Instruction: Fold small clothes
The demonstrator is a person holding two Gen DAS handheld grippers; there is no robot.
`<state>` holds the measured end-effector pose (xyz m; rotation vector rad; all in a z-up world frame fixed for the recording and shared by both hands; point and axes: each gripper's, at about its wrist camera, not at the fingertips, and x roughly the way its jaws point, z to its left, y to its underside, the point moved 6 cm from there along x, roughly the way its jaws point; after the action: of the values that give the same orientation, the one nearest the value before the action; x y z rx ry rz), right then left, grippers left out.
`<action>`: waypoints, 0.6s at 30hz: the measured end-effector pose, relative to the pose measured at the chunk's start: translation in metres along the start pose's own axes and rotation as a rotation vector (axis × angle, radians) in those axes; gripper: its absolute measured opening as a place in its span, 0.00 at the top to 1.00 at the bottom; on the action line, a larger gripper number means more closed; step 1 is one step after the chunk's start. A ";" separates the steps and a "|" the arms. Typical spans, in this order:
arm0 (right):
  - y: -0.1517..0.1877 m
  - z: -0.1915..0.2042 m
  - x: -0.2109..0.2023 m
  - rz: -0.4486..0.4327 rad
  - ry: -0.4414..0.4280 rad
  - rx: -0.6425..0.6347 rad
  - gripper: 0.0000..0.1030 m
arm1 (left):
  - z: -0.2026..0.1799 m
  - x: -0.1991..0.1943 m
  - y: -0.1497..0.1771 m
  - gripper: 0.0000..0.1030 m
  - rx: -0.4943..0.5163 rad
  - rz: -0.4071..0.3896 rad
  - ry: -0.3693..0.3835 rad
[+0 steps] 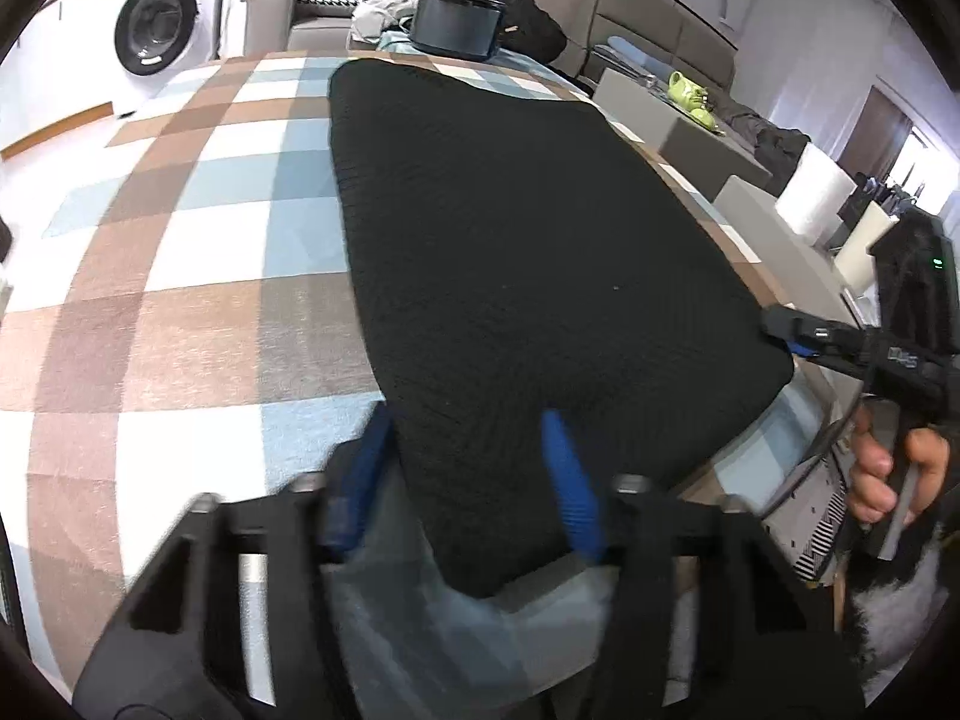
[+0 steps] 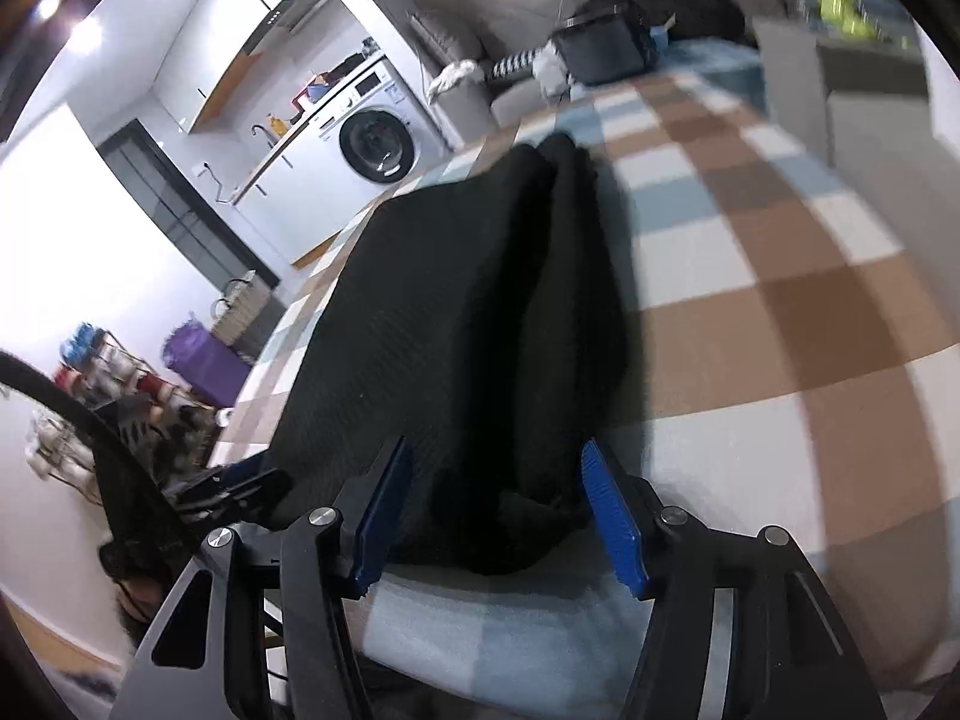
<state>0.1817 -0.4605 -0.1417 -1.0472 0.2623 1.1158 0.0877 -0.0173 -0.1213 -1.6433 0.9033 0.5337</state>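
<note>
Washing machine [image 1: 157,24], white with a round dark door, stands far left beyond the table edge. The checked tablecloth [image 1: 180,276] is a flat weave of brown, pale blue and white squares and covers the whole work surface.

The black garment [image 1: 510,228] lies flat on the cloth, a long rounded slab of fine ribbed knit, matte. Its near edge lies between the two blue ridged pads of the left gripper [image 1: 474,480]. Those pads stand spread either side of the fabric's near left corner, and the blur hides whether they pinch it.

At the far end of the table sits a dark rounded container [image 1: 457,24], with heaped dark and pale laundry behind it. Grey boxes [image 1: 690,120] crowd the right side past the table edge.

In the right wrist view, the garment [image 2: 456,312] rises into a soft lengthwise ridge, folded over itself. The right gripper [image 2: 498,510] has its ribbed blue pads spread wide, with the garment's near hem lying loosely between them, unpinched. A hand [image 1: 882,468] grips its handle at the far right of the left view.
</note>
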 end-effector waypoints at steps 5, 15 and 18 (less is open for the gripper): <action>-0.003 0.002 0.015 0.013 0.051 -0.036 0.62 | 0.002 0.005 -0.007 0.75 -0.011 0.015 0.015; -0.025 0.015 0.045 0.020 0.046 -0.035 0.71 | 0.030 0.027 -0.050 0.76 -0.018 0.006 -0.046; -0.037 0.019 0.056 0.028 0.051 -0.044 0.71 | 0.037 0.035 -0.068 0.76 -0.006 -0.002 -0.082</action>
<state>0.2323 -0.4132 -0.1474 -1.1154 0.2951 1.1251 0.1665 0.0131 -0.1158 -1.6160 0.8398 0.5986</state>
